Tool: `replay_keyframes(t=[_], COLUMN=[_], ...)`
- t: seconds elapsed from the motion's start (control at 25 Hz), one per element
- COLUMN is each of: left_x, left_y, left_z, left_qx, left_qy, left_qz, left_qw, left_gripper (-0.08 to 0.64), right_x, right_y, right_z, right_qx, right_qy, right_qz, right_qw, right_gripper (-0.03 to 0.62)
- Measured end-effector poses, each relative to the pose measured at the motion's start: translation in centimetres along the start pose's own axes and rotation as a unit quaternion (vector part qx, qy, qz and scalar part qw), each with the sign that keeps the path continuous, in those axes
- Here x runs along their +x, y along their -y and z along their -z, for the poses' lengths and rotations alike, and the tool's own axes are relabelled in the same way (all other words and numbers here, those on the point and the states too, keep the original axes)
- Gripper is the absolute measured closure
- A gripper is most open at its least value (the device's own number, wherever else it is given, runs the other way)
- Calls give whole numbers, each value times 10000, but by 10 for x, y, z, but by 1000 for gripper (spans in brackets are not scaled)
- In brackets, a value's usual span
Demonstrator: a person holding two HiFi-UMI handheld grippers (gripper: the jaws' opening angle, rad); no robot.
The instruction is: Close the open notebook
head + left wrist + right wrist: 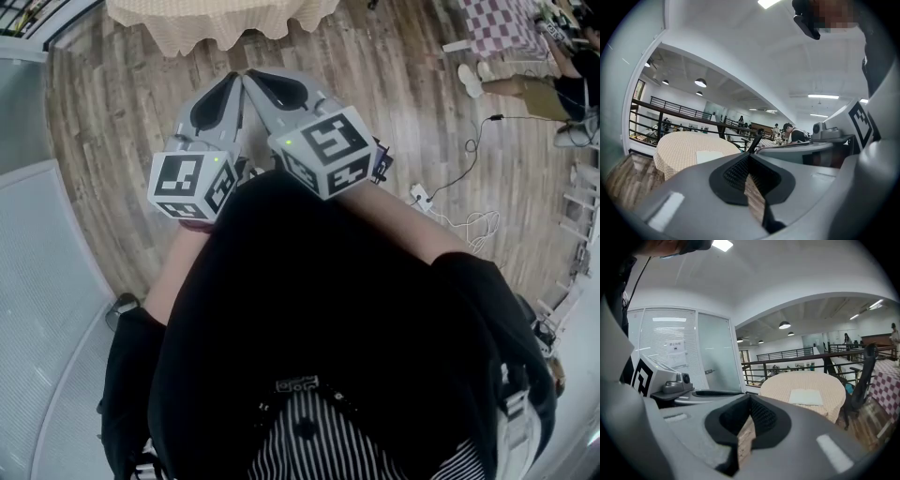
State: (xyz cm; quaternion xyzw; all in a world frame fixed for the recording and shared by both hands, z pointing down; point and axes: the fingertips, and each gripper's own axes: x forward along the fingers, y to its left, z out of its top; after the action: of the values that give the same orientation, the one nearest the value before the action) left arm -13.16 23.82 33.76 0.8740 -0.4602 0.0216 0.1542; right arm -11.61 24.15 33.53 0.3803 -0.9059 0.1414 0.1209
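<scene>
The open notebook (pixel 806 396) lies flat with pale pages on a round table with a beige checked cloth (pixel 786 385), some way ahead of both grippers. The left gripper view shows the same notebook (pixel 709 155) on that table (pixel 677 147). In the head view only the table's near edge (pixel 216 28) shows at the top, and the notebook is out of sight. My left gripper (pixel 234 80) and right gripper (pixel 249 78) are held side by side in front of the person's body, tips almost touching. Both are shut with nothing between their jaws.
A dark office chair (pixel 861 380) stands right of the round table. Behind it runs a black railing (pixel 787 358). A pink checked table (pixel 506 23) and a seated person (pixel 539 89) are at the far right. A power strip with cables (pixel 419 195) lies on the wooden floor.
</scene>
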Motion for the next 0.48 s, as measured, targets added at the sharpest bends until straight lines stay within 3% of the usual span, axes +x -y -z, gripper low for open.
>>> replay_keyframes(t=[0.48], left_x=[135], left_y=[-63], left_z=[-56], left_qx=[-140], left_qy=[91], left_qz=[-186], left_qw=[9997], left_gripper=[574], right_x=[82], right_y=[116], right_z=[-63], right_qx=[-114], right_qy=[-104], right_qz=[-161], right_qw=[9998], right_gripper=[591])
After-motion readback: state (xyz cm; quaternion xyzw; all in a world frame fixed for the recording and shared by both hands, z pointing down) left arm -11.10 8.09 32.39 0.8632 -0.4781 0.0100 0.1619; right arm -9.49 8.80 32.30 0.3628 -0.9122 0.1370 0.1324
